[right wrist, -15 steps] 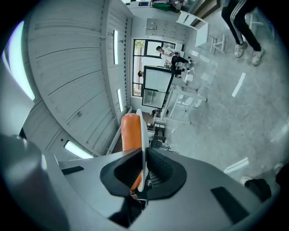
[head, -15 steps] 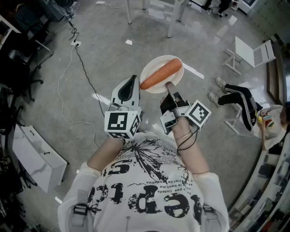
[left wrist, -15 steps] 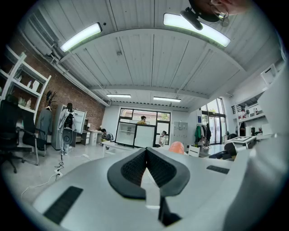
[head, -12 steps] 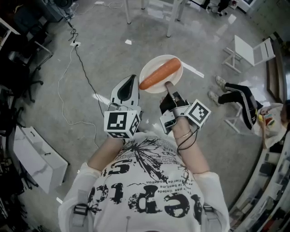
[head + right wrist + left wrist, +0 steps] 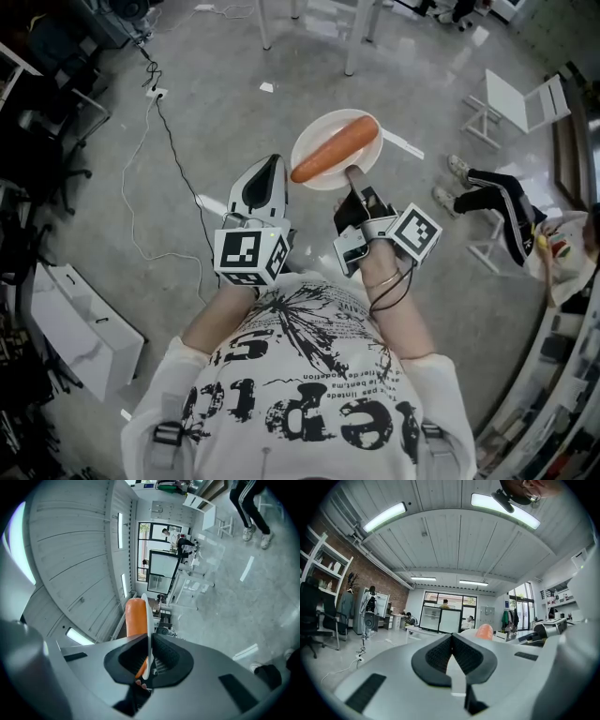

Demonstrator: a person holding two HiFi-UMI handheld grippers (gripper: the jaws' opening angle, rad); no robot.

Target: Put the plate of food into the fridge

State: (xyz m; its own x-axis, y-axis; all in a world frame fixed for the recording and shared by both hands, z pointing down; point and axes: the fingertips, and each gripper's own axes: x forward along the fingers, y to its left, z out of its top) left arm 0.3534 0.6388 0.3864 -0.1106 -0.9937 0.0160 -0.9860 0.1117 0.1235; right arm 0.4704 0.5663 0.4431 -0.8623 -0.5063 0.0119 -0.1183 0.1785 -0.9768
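A white plate (image 5: pixel 364 163) carries a large orange carrot (image 5: pixel 335 148) and hangs in the air above the grey floor. My right gripper (image 5: pixel 353 174) is shut on the plate's near rim and holds it level in front of me. In the right gripper view the plate (image 5: pixel 149 620) shows edge-on between the pads, the carrot (image 5: pixel 136 616) lying against its left face. My left gripper (image 5: pixel 270 165) is beside the plate on its left, shut and holding nothing. In the left gripper view the carrot's tip (image 5: pixel 484 631) peeks over the shut left gripper (image 5: pixel 451 639).
A black cable (image 5: pixel 169 131) and a white one trail over the floor at the left. A white box (image 5: pixel 80 323) lies at lower left. White table legs (image 5: pixel 357 37) stand ahead, white folding chairs (image 5: pixel 525 108) at the right. A person's legs (image 5: pixel 492 202) stand beside them.
The plate with the carrot and my right gripper have drifted very slightly to the right. The left gripper has stayed where it was.
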